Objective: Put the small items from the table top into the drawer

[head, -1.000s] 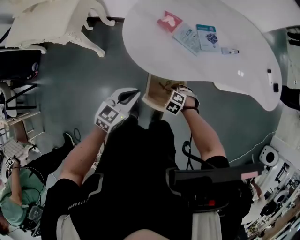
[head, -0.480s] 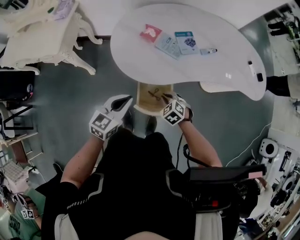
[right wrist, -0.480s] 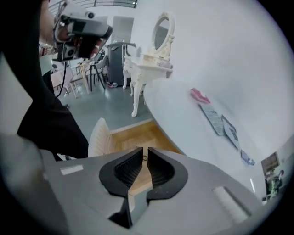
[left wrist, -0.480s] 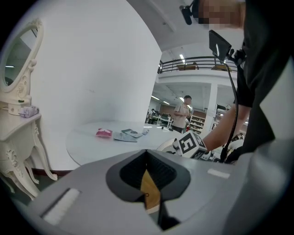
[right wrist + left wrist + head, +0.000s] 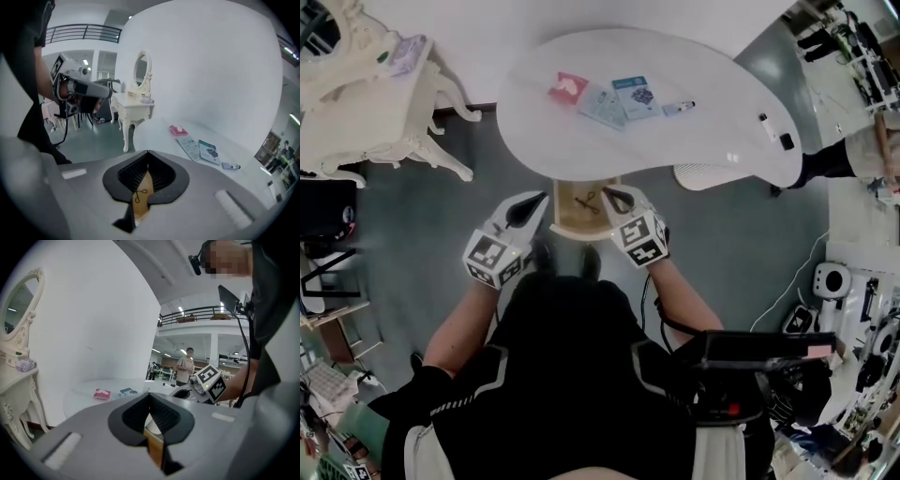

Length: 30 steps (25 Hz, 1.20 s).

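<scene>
On the white table (image 5: 581, 141) lie a red packet (image 5: 565, 86), a leaflet (image 5: 602, 106), a blue booklet (image 5: 633, 96) and a small pen-like item (image 5: 678, 108). Below the near edge a wooden drawer (image 5: 567, 217) stands open, with a thin black loop (image 5: 589, 199) lying in it. My left gripper (image 5: 534, 199) hangs shut and empty just left of the drawer. Over the drawer's right side my right gripper (image 5: 607, 193) has just been closing, and it is shut on nothing. The right gripper view shows its tips (image 5: 148, 152) meeting, with the loop (image 5: 140, 194) below.
An ornate white dressing table (image 5: 366, 94) with a mirror (image 5: 140, 70) stands at the far left. Two black items (image 5: 762, 119) lie at the table's right end. A white object (image 5: 705, 176) sits under the table. A person (image 5: 187, 364) stands far off.
Both grippers have come up. The right one has lifted out of the drawer and turned to point more towards the table. The black loop stays in the drawer.
</scene>
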Each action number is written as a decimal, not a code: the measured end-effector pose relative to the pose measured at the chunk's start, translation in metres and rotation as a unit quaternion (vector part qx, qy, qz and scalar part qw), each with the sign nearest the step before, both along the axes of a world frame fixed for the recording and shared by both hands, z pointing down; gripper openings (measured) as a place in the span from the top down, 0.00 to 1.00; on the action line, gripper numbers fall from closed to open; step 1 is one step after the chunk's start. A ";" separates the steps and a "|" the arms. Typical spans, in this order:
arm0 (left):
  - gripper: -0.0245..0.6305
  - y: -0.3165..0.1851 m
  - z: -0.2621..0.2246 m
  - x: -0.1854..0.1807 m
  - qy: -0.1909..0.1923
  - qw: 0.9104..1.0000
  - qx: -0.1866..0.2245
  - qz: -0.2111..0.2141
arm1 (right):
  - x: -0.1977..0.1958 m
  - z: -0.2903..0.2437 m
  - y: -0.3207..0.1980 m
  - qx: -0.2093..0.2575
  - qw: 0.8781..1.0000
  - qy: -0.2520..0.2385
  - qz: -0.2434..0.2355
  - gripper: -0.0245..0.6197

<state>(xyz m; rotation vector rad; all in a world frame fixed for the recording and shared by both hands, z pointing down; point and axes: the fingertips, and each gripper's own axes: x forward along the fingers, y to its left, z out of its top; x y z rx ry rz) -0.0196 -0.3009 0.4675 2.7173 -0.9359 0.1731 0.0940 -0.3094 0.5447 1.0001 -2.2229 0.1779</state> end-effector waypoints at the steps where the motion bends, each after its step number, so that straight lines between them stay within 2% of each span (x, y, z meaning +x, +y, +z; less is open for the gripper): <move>1: 0.96 -0.001 -0.005 0.002 0.005 1.000 0.004 -0.001 | 0.000 -0.011 -0.001 0.007 1.000 -0.016 0.010 0.96; 7: 0.96 -0.002 -0.032 0.006 0.026 1.000 0.015 -0.001 | 0.002 -0.068 -0.001 0.037 0.990 -0.117 0.064 0.96; 11: 0.96 -0.003 -0.051 0.006 0.036 0.999 0.039 0.000 | 0.010 -0.102 -0.001 0.064 0.974 -0.190 0.110 0.96; 18: 0.96 -0.004 -0.081 0.010 0.053 0.996 0.070 -0.004 | 0.029 -0.158 0.005 0.126 0.948 -0.252 0.149 0.96; 21: 0.96 -0.002 -0.090 0.009 0.056 0.996 0.074 -0.008 | 0.031 -0.173 0.009 0.141 0.942 -0.262 0.157 0.96; 30: 0.96 -0.006 -0.106 0.005 0.062 0.995 0.077 -0.024 | 0.034 -0.181 0.015 0.153 0.941 -0.252 0.167 0.96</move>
